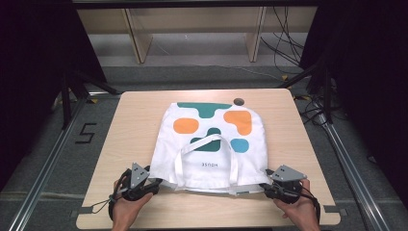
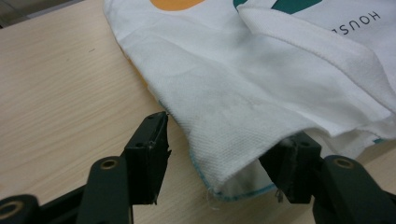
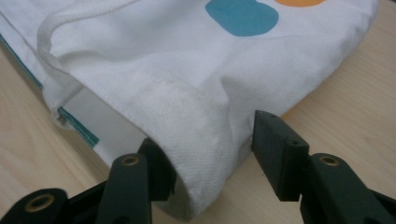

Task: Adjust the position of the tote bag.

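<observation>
High view: a light wooden table (image 1: 134, 120) is seen with a white tote bag (image 1: 211, 144) laid flat at its middle, printed side up, its handle (image 1: 207, 144) folded over the cloth and its open edge towards the person. The left gripper (image 1: 151, 185) is placed at the bag's near left corner and the right gripper (image 1: 266, 187) at the near right corner. In both gripper views the jaws are spread, with a corner of cloth lying between them, not yet pinched. Both layers should probably be taken deep between the pads and both sides clamped evenly, so that nothing slips.
</observation>
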